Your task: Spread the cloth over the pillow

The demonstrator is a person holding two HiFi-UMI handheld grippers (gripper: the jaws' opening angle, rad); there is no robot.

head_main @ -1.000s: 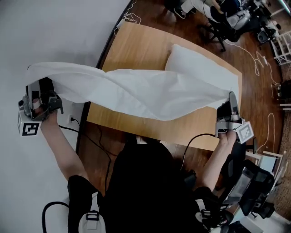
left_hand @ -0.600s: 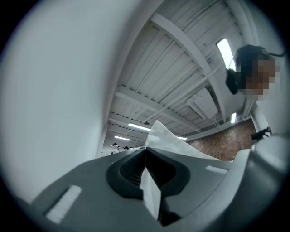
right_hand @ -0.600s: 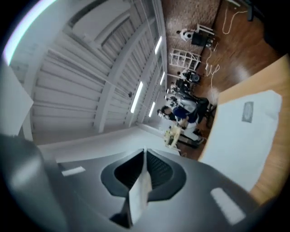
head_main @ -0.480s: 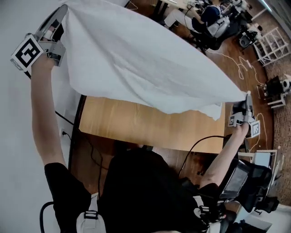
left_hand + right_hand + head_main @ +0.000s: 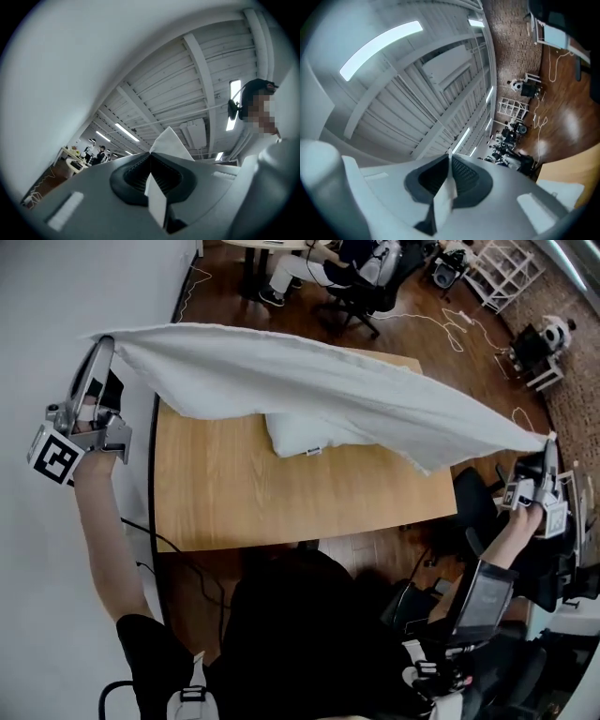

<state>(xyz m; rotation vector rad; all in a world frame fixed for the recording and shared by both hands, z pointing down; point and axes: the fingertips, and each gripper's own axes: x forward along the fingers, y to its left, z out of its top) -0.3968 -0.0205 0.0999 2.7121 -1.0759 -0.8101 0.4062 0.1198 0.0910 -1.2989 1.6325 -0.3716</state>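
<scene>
the large white cloth (image 5: 319, 390) hangs stretched in the air above the light wooden table (image 5: 225, 493), sagging in the middle. the left gripper (image 5: 101, 343) is clamped tight on 1 corner, up by the table's left edge. the right gripper (image 5: 548, 442) pinches the opposite corner out past the table's right end (a sliver of fabric pokes from each pair of jaws). the white rectangular pillow (image 5: 292, 435) lies on the table beneath the cloth, half hidden under its drooping edge.
</scene>
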